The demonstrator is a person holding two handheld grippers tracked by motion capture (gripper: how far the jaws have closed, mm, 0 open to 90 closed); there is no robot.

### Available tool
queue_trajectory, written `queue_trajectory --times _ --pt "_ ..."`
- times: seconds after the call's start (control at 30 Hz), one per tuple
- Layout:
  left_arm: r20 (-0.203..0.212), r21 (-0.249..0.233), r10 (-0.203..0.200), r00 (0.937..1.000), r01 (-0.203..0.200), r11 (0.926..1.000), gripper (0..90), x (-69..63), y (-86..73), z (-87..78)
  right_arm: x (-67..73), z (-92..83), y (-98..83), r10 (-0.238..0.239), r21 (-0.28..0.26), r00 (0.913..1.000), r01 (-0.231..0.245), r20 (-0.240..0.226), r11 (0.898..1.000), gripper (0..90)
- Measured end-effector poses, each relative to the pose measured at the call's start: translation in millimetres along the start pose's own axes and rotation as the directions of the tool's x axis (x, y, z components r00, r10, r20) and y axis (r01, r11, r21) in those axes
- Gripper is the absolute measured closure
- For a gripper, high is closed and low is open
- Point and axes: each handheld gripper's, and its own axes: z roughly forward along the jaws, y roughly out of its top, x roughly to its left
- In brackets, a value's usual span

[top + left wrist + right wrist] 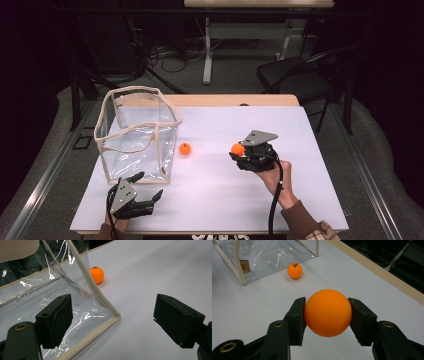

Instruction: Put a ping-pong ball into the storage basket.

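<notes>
An orange ball [328,312] sits between the black jaws of my right gripper [239,151], which is shut on it just above the white table at centre right. A second orange ball [185,148] [294,270] [97,275] lies on the table beside the clear bag's right side. That clear plastic bag [137,132] with cream trim stands upright and open-topped at the left. My left gripper [147,186] stands open near the table's front left, its jaws either side of the bag's near bottom corner [115,316] without touching it.
The white table cover [210,195] ends at a wooden edge [235,100] at the back. A black chair [295,75] and a table leg with cables stand on the floor beyond. Grey rails run along both sides of the table.
</notes>
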Motion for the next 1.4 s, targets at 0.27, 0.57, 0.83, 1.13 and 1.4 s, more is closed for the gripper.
queue_trajectory --times 0.27,0.57,0.83,1.13,1.4 --pt "0.015 -0.012 -0.012 0.9998 0.012 0.9999 15.8 0.6 -0.4 0.1 0.1 0.5 3.9 -0.003 -0.004 0.9999 0.003 -0.011 1.000 50.4" --pt "0.021 -0.006 -0.016 0.9997 0.016 0.9999 15.8 0.3 -0.4 0.8 -1.2 0.8 12.9 -0.011 -0.014 0.9998 0.011 -0.014 1.000 50.5" --pt "0.019 0.021 -0.016 0.9997 0.015 0.9997 15.8 0.6 0.0 2.5 -1.8 2.5 18.3 -0.016 -0.023 0.9997 0.016 -0.019 1.000 50.5" --pt "0.024 0.033 -0.022 0.9995 0.021 0.9992 15.9 1.0 -0.1 3.6 -1.2 4.7 23.6 -0.027 -0.026 0.9994 0.026 -0.020 0.999 50.5" --pt "0.032 0.030 -0.027 0.9991 0.026 0.9992 15.8 0.9 -0.4 3.5 -0.4 6.8 31.4 -0.038 -0.031 0.9990 0.037 -0.024 0.999 50.5"
